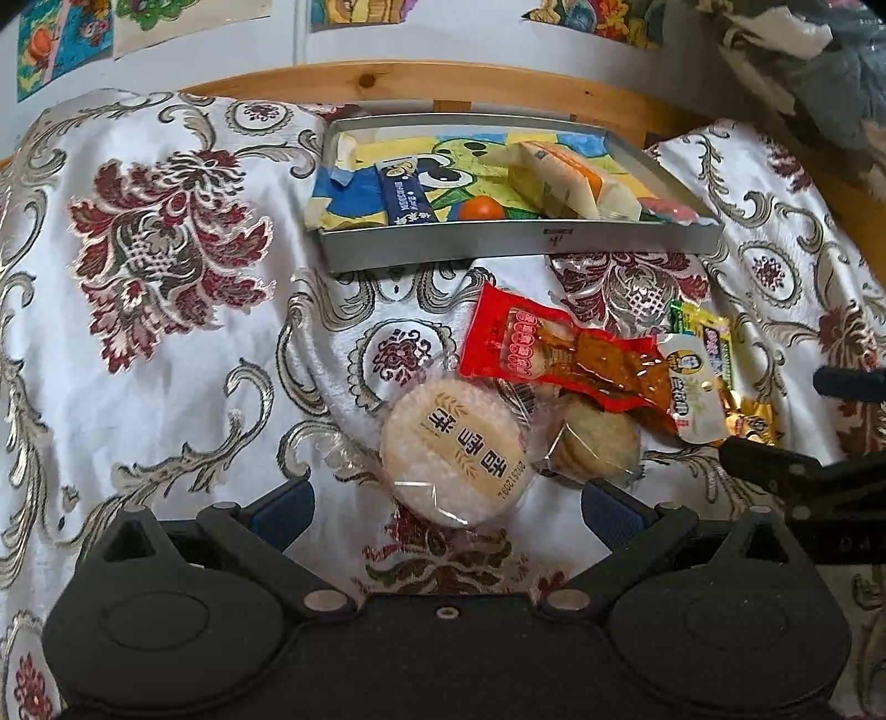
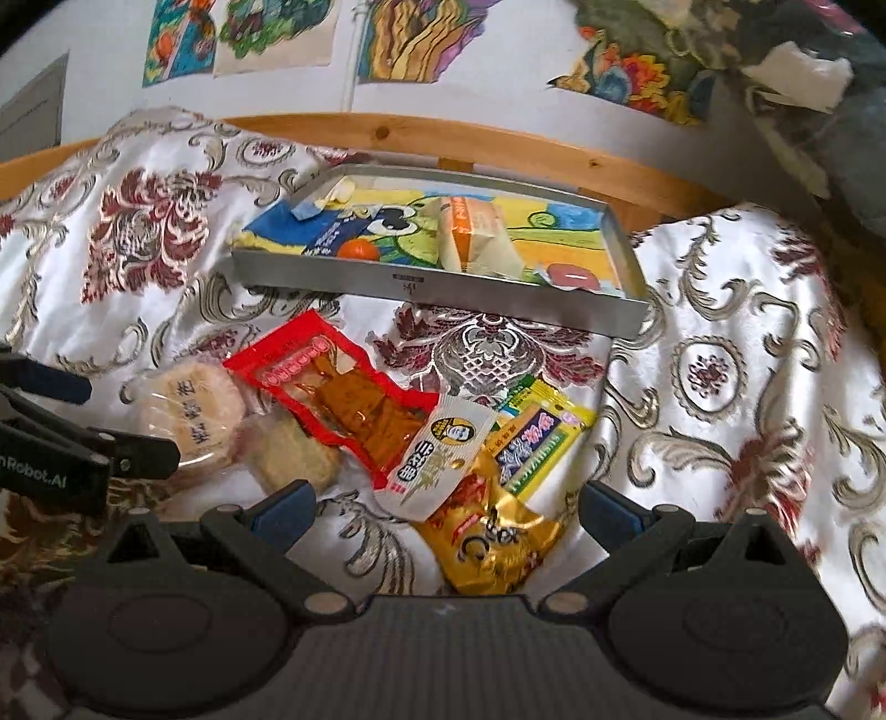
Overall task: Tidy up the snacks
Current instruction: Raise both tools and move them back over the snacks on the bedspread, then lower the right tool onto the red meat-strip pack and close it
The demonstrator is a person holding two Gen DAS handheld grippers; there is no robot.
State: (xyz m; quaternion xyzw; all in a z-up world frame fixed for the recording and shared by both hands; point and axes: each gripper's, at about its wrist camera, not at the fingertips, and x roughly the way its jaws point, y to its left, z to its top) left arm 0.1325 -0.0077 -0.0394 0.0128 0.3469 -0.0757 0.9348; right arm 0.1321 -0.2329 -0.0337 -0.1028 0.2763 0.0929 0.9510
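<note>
A heap of wrapped snacks lies on the patterned cloth in front of a grey metal tray [image 1: 498,246] [image 2: 443,291]. A round rice cracker [image 1: 451,443] [image 2: 191,412] sits between the fingers of my left gripper [image 1: 443,512], which is open above it. Beside it are a brownish round cake [image 1: 598,440] [image 2: 293,451], a red tofu packet [image 1: 559,349] [image 2: 343,399], a white packet [image 2: 437,451] and a green-yellow packet [image 2: 540,437]. My right gripper [image 2: 446,512] is open over a gold packet [image 2: 490,545]. The tray holds a blue stick packet [image 1: 401,194], an orange ball [image 1: 482,209] and a pale wrapped cake [image 1: 559,177].
A wooden rail [image 1: 387,83] runs behind the tray, with colourful drawings on the wall [image 2: 266,44] above. A pile of cloth and plastic [image 2: 803,83] fills the far right. The floral cloth [image 1: 166,249] spreads wide to the left and right of the snacks.
</note>
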